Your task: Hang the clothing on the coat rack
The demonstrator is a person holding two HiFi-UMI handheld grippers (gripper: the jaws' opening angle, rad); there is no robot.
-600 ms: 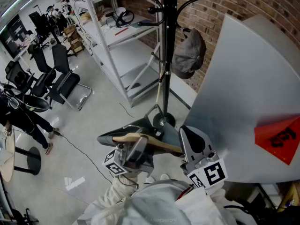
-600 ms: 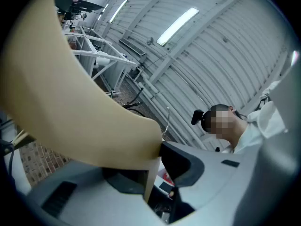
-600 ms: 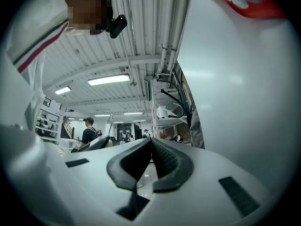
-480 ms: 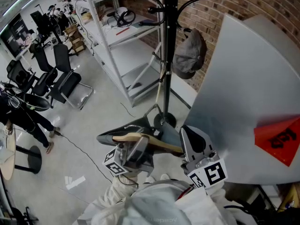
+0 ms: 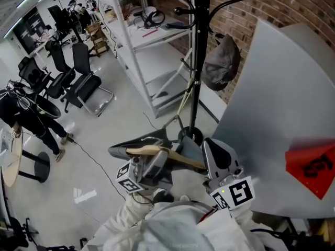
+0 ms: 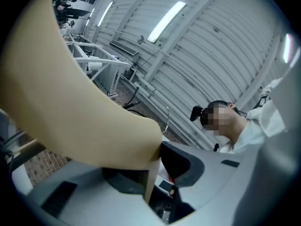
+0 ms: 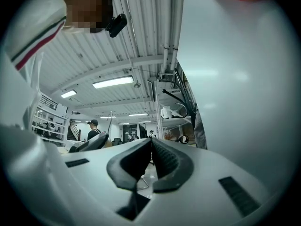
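The black coat rack [image 5: 198, 61] stands against the brick wall, and a grey cap [image 5: 222, 61] hangs from one of its hooks. Below it, my left gripper [image 5: 149, 158] is shut on a wooden hanger [image 5: 167, 158] that lies across both grippers. In the left gripper view the tan hanger [image 6: 70, 107] fills the space between the jaws of my left gripper [image 6: 155, 159]. My right gripper [image 5: 219, 158] sits beside it, its pads [image 7: 162, 157] closed together with nothing between them. A large smooth grey sheet [image 5: 272, 103] with a red patch [image 5: 314, 163] rises at the right, close to the right gripper.
White metal shelving [image 5: 141, 51] stands left of the rack. Black office chairs [image 5: 78, 82] and a person [image 5: 26, 119] are on the grey floor at far left, near a round table [image 5: 10, 161]. The rack's round base [image 5: 191, 136] is just beyond the grippers.
The head view has shifted, so the rack, shelving and chairs appear a little further right and lower. Both grippers and the hanger stay as they were.
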